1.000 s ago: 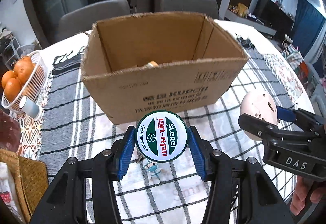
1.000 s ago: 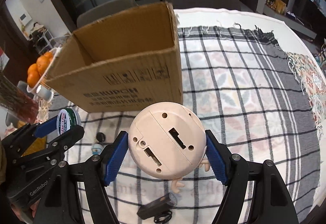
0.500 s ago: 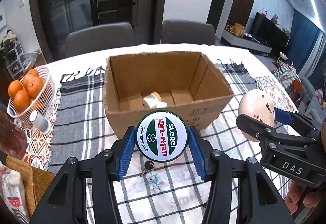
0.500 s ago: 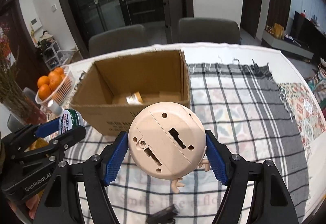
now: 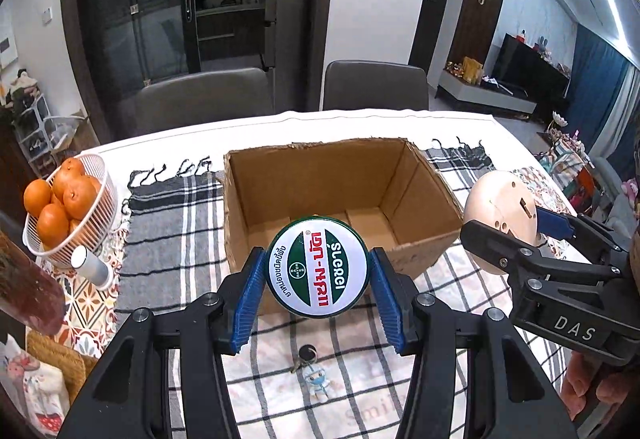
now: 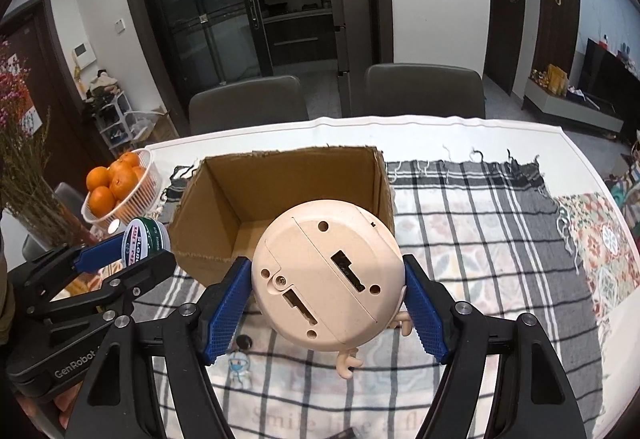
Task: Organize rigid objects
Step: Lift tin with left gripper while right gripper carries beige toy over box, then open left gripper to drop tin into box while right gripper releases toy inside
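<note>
Both grippers I've raised since before, box (image 5: 340,207) rim now below fingers | left (image 5: 316,281) clamps tin (image 5: 317,266) | right (image 6: 328,297) clamps toy (image 6: 327,281) | open box mouth ahead, room inside.

A: What does the table carry?
B: One cardboard box (image 5: 344,199), one white basket (image 5: 86,223) with at least five oranges (image 5: 78,195), one keyring (image 5: 310,367).
A: And held items?
B: One round tin (image 5: 317,267), one peach-coloured round toy (image 6: 328,275). Two chairs (image 5: 376,85) stand behind.

tin (image 5: 317,265): BAYER | right tool (image 5: 520,235): DAS | left tool (image 6: 132,251): GenRobot
</note>
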{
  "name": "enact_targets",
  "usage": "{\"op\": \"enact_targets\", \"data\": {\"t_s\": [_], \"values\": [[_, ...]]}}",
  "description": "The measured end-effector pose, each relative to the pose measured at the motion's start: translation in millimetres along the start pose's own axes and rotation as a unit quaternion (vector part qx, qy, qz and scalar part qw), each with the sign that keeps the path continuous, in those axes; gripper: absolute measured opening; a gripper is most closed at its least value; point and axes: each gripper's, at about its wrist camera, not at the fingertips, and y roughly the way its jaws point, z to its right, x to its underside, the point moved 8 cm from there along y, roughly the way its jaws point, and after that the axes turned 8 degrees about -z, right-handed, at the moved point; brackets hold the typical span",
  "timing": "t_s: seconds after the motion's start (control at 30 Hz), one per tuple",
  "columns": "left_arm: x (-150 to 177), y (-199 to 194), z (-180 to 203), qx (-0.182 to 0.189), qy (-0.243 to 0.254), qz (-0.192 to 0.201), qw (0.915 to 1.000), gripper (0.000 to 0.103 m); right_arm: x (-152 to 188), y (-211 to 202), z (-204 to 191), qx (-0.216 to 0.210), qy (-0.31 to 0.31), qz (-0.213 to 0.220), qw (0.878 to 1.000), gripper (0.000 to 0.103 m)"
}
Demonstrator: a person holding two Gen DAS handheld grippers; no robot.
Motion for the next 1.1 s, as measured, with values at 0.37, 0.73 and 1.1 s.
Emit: {"op": "enact_targets", "data": {"t_s": [0.37,0.73,1.1], "values": [[-32.3,19.7,-12.5,-0.009,0.004,-0.012,0.9999,0.051,-36.3,22.2,-2.9,-0.012,-0.012,-0.008,1.000,0.074],[-49.3,58.4,-24.5,-0.008,0.006,-0.063,0.9980,0.051,-60.6,66.8,-0.3,-0.020,-0.017,-0.051,0.998,0.074],[-43.2,93.5,-27.1,-0.012,0.017,-0.119,0.9926,0.051,-53.6,107.3,2.5,-0.018,-0.022,-0.112,0.993,0.074]]}}
